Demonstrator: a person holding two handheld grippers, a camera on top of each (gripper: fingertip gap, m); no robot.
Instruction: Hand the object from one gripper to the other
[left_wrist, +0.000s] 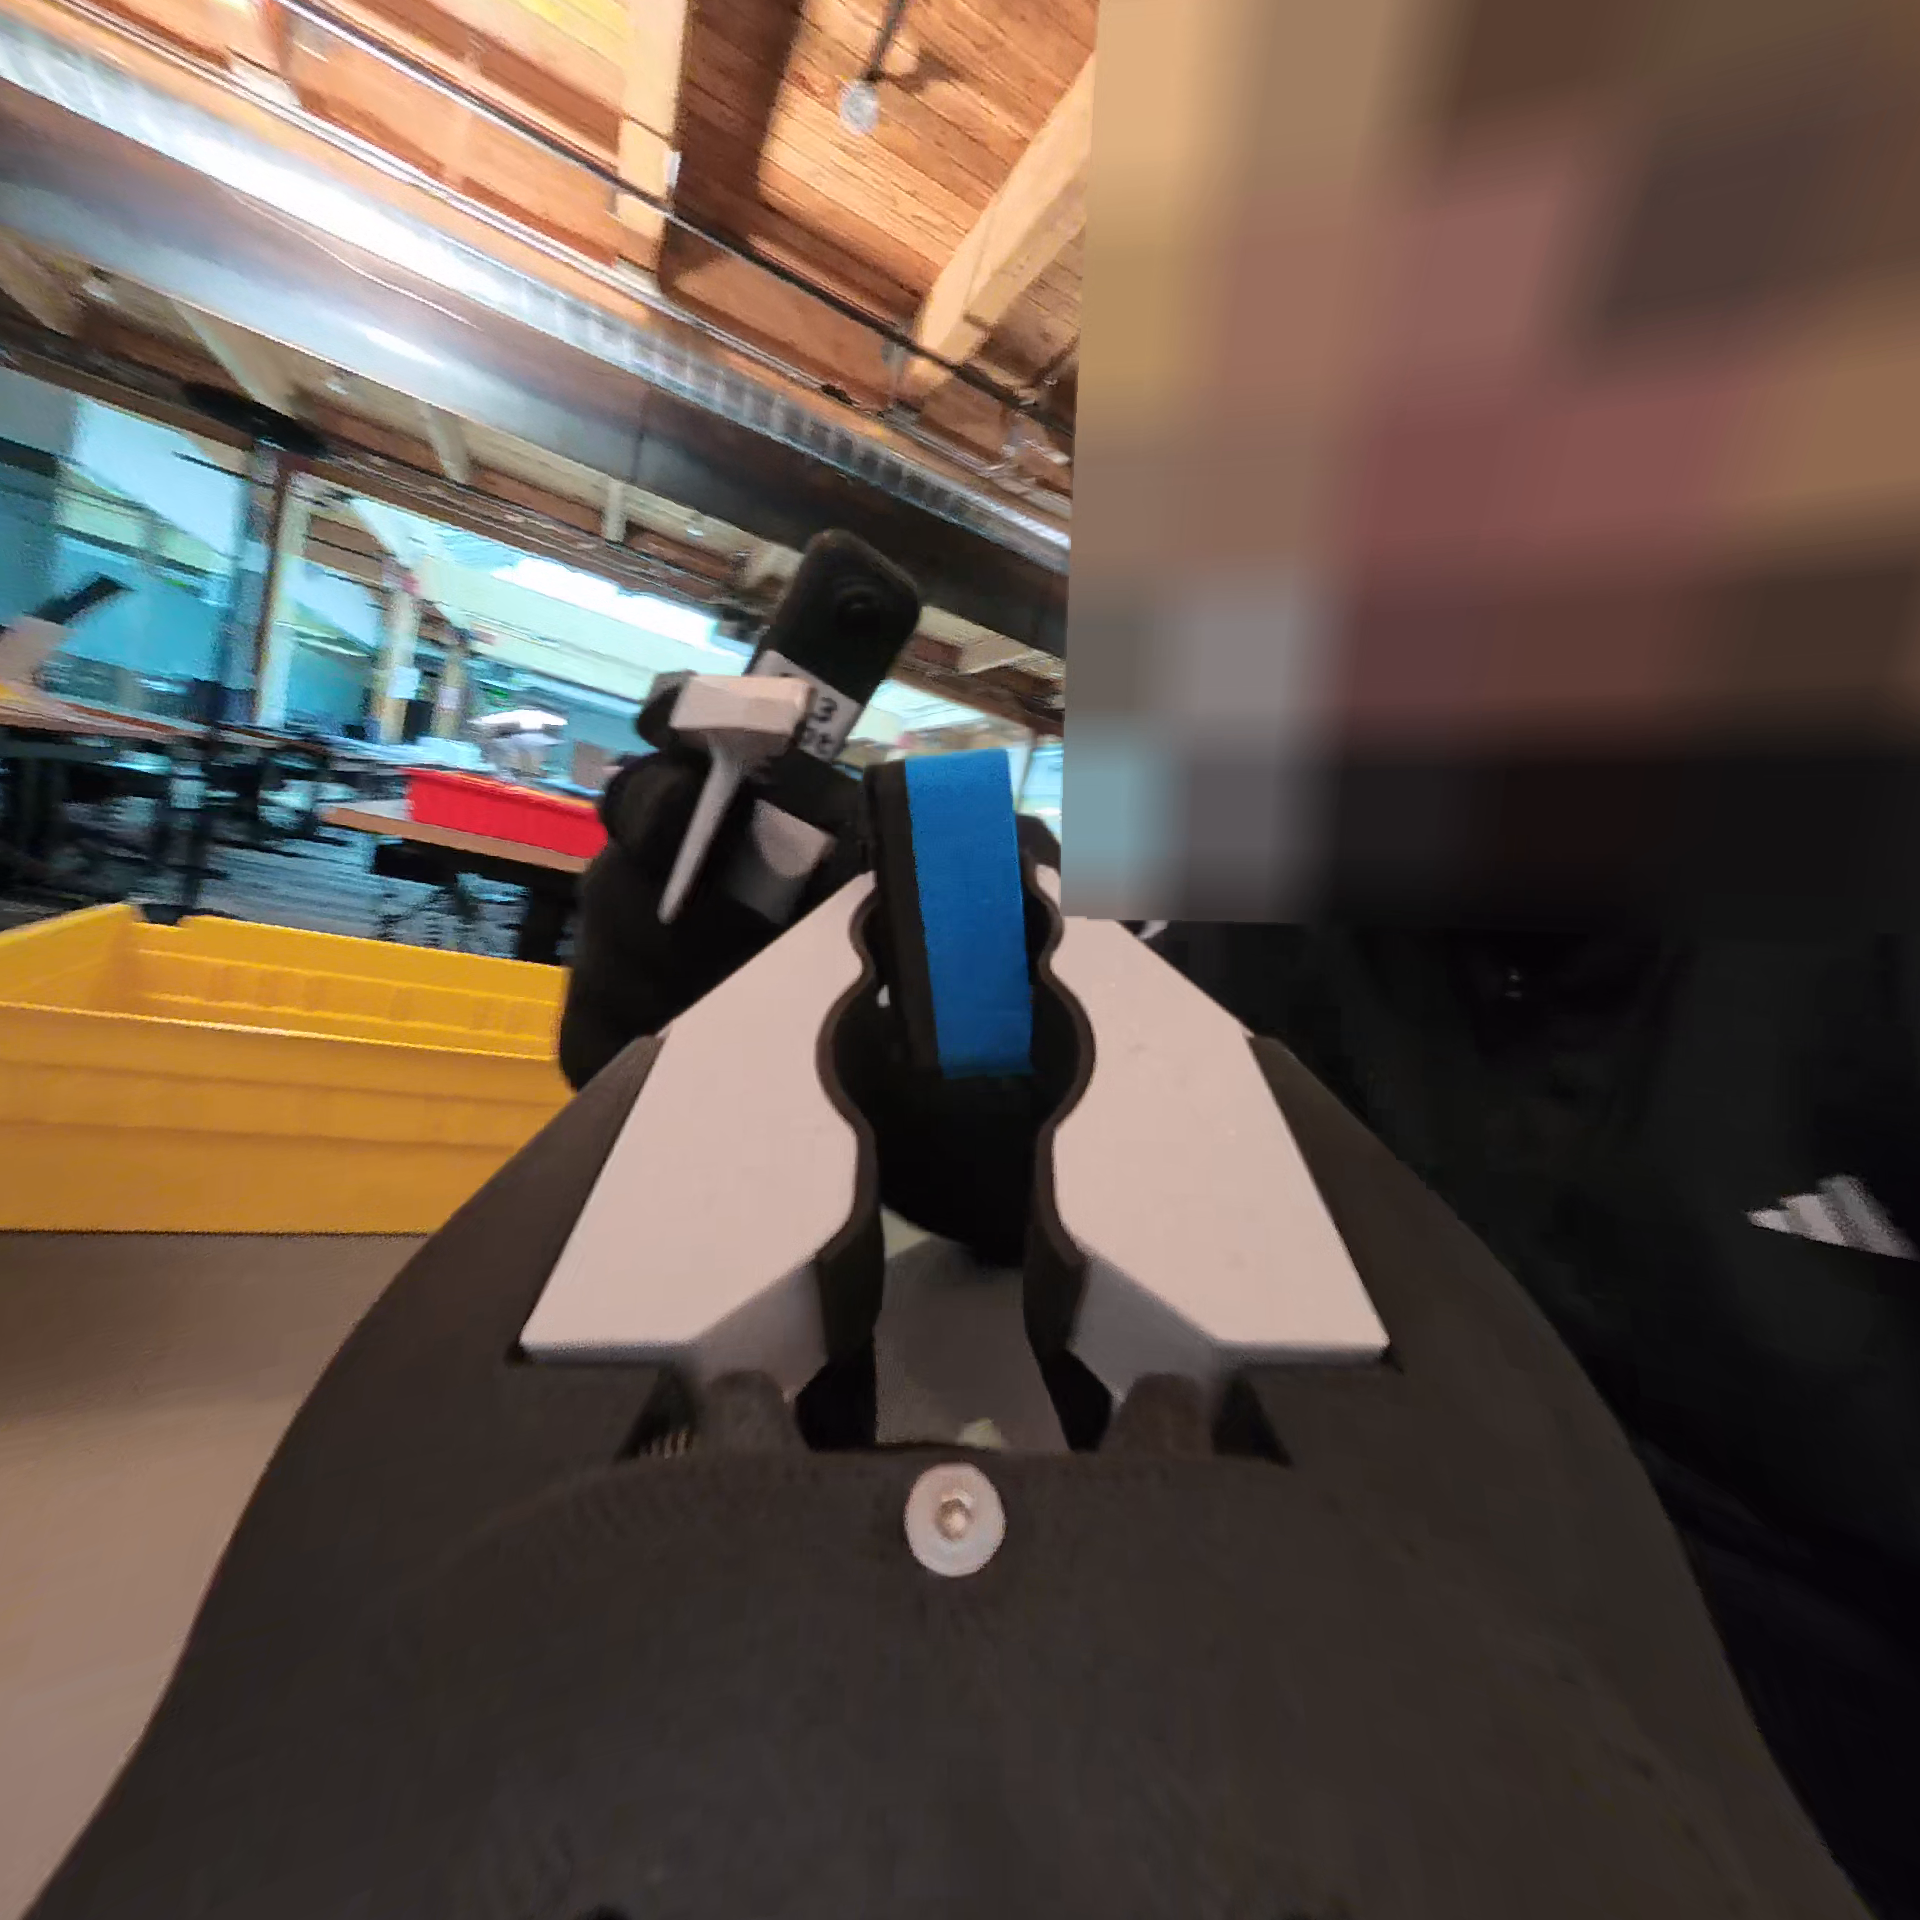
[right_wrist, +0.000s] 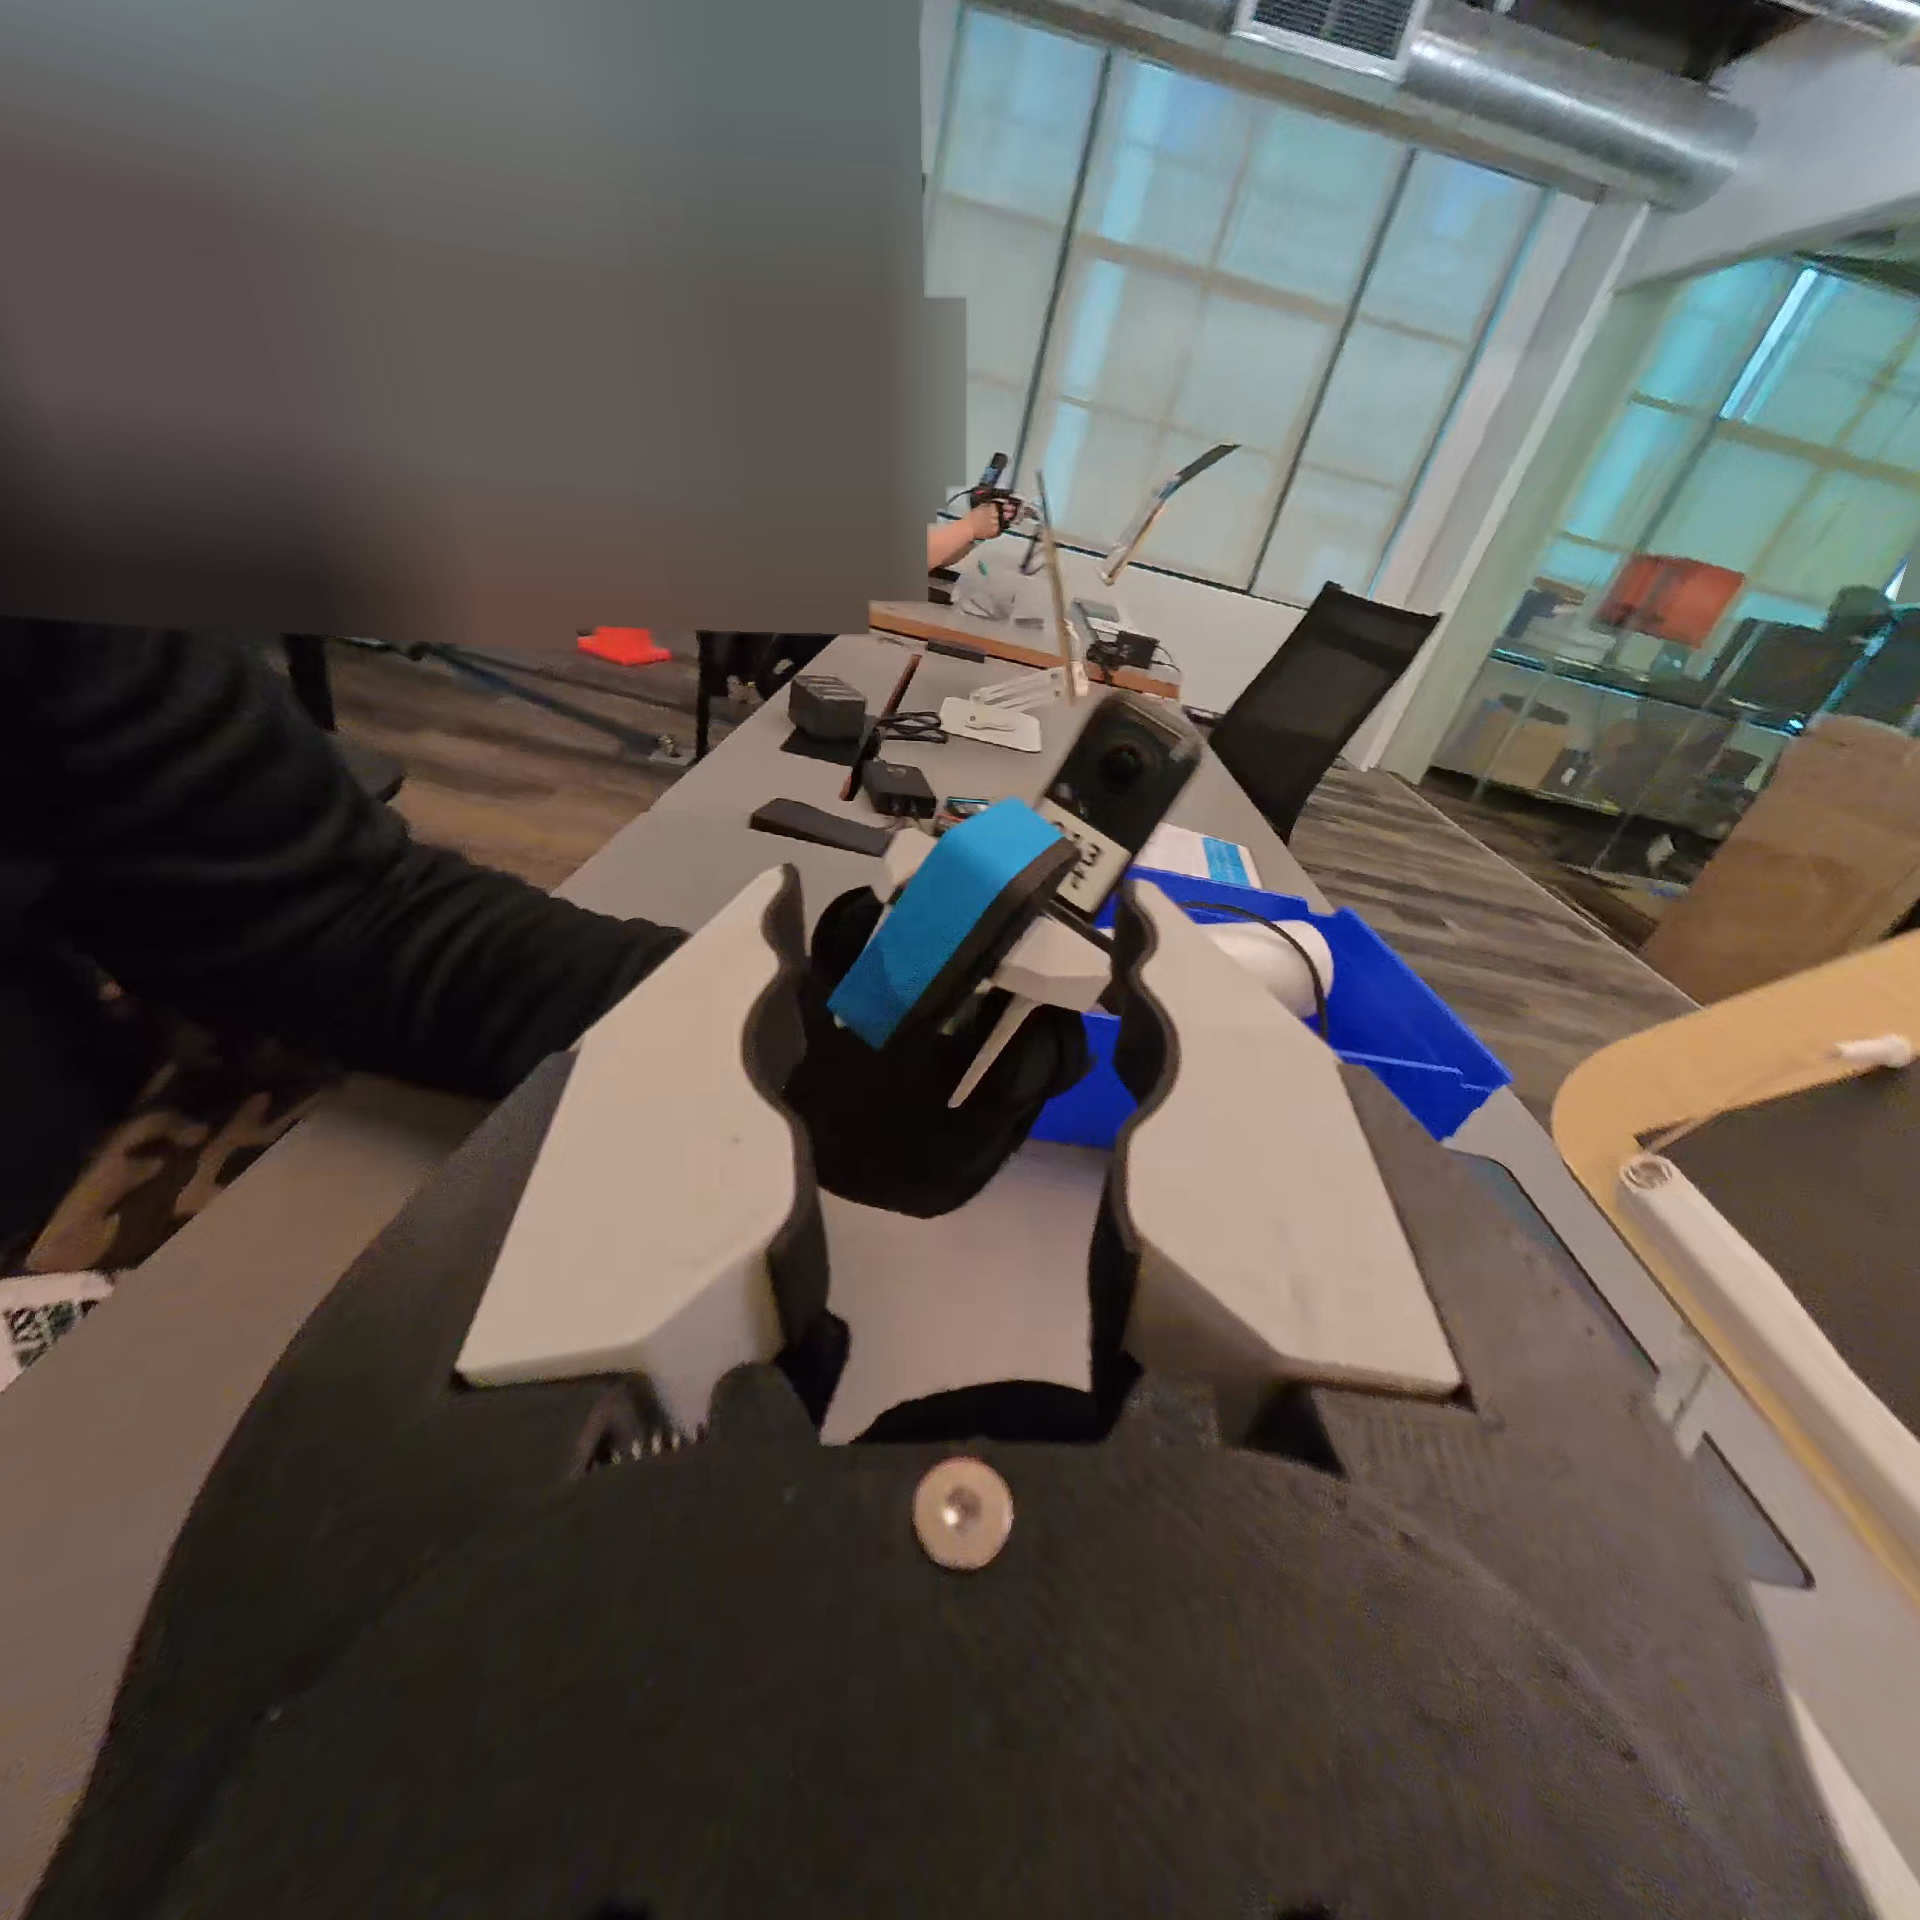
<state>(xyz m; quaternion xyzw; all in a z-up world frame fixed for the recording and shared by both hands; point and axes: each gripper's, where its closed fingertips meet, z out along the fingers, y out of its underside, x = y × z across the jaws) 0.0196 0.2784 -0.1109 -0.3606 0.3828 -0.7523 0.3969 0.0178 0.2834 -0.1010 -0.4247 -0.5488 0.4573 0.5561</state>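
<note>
While it is clamped between the grey fingers of the left gripper (left_wrist: 951, 904), the blue object (left_wrist: 966, 914) is seen standing nearly upright at the fingertips, its blue face turned toward the camera and a black edge showing along its left side. Both inner finger edges are pressed against it.

From the right wrist view, the fingers of the right gripper (right_wrist: 961, 894) are seen spread well apart. The same blue object is framed in the gap near their tips, tilted, and neither finger is seen to touch it. Grey parts of the left gripper are visible on either side of the object, with its black camera just behind and above.

A black sleeve (right_wrist: 416, 935) is stretched in from the left of that view. In the left wrist view, a black-gloved hand (left_wrist: 644, 935) is seen just left of the object.

Below the grippers, a grey table (left_wrist: 156, 1455) is seen. A yellow bin (left_wrist: 260, 1039) is set on it to the left in the left wrist view, and a blue bin (right_wrist: 1392, 997) just beyond the right gripper's fingers in the other.

Farther off, a red bin (left_wrist: 499, 810) is set on another table. A black office chair (right_wrist: 1320, 696) is placed at the table's far right, and tall windows (right_wrist: 1247, 364) are seen behind.
</note>
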